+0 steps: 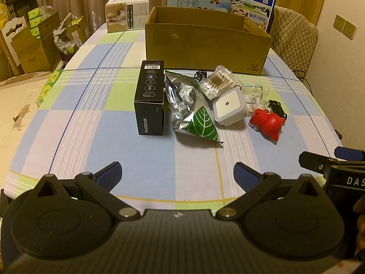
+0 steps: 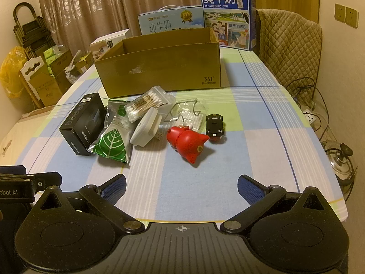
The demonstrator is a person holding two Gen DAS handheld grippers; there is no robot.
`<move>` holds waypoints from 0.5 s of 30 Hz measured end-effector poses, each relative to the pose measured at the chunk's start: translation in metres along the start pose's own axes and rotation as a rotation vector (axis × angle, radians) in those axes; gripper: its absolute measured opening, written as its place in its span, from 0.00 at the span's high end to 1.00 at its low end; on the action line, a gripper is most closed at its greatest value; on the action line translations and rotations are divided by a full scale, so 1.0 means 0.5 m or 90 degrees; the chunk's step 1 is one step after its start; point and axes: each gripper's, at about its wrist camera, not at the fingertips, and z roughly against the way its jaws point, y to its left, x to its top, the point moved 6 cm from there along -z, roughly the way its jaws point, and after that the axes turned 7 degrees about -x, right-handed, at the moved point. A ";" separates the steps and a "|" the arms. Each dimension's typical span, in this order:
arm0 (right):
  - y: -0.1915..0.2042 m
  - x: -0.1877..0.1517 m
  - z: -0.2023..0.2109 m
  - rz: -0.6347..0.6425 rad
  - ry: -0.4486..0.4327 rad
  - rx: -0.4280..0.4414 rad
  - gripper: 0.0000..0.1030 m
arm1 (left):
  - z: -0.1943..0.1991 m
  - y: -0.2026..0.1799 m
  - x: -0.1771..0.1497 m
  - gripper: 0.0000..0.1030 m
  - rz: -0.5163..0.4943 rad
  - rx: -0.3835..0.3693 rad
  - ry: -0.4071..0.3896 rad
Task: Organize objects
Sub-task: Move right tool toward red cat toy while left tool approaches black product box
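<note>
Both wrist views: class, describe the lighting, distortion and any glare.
Left wrist view: warm yellowish indoor light, fisheye bending the table edges, dark corners, glare on the silver foil bag. Right wrist view: same warm cast and bending, soft shadow beside the red toy.

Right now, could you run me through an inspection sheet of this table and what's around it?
Surface: table under a checked blue, green and white cloth.
Job's things: open cardboard box at the back; before it a black box, a leaf-print foil pouch, a bag of cotton swabs, a white night light, a clear packet, a red toy and a black toy car, all outside the box.
Clutter: two milk cartons and a small white carton behind the box.
Grippers: left gripper and right gripper both open, fingers holding nothing, hovering at the near edge.
Cables: wires and a power strip right of the table.
Surroundings: curtains, padded chair, stacked cartons on the left.
</note>
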 end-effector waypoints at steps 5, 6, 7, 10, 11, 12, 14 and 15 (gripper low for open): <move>-0.001 -0.001 -0.002 0.000 0.000 0.000 0.02 | 0.000 -0.001 0.001 0.01 0.000 -0.002 0.000; -0.001 0.000 -0.002 0.000 0.000 0.000 0.02 | 0.000 -0.001 0.001 0.01 0.000 -0.002 0.000; 0.000 0.000 -0.002 0.000 0.000 0.000 0.02 | 0.000 -0.002 0.002 0.01 -0.001 -0.003 0.000; -0.001 0.000 -0.001 0.000 0.000 0.001 0.02 | 0.000 -0.002 0.005 0.01 -0.001 -0.007 -0.001; -0.001 0.000 -0.001 0.000 0.001 0.001 0.02 | 0.000 -0.001 0.006 0.01 -0.001 -0.009 -0.002; -0.001 0.001 -0.001 0.000 0.001 0.001 0.02 | -0.001 0.000 0.006 0.01 -0.001 -0.010 -0.003; -0.001 0.001 -0.001 0.000 0.001 0.001 0.02 | -0.002 0.001 0.006 0.01 -0.001 -0.012 -0.002; -0.001 0.002 0.000 -0.001 0.000 0.001 0.02 | -0.003 0.002 0.006 0.01 0.000 -0.013 -0.002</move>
